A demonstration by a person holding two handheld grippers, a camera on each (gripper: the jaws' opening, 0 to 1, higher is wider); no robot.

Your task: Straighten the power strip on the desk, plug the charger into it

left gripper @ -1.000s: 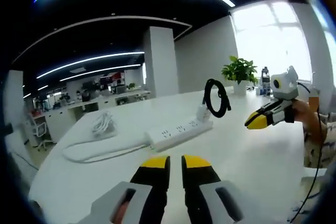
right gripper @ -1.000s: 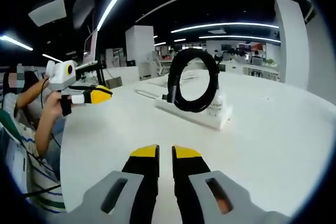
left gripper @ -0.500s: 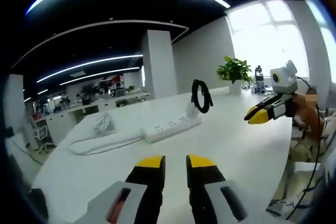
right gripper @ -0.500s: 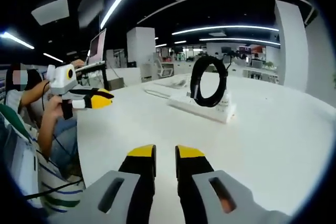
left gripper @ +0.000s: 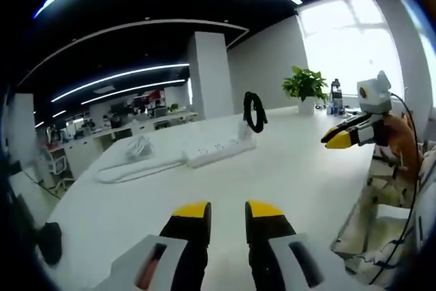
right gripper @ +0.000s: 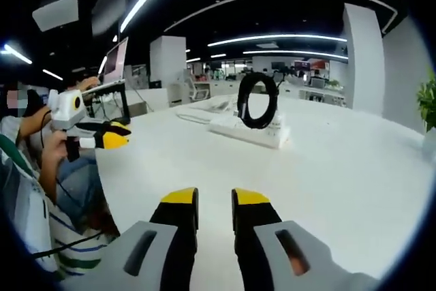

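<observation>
2 grippers hover above the white worktop [left gripper: 300,175], each with its yellow-tipped fingers a narrow gap apart, holding nothing: left gripper [left gripper: 227,210], right gripper [right gripper: 214,198]. Well ahead lies the long white power strip [left gripper: 212,152], a white charger with coiled black cable [right gripper: 259,103] standing at its end.

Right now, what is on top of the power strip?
A white charger stands on the end of the power strip, with its coiled black cable upright above it. Its plug is hidden, so whether it is seated is unclear.
</observation>
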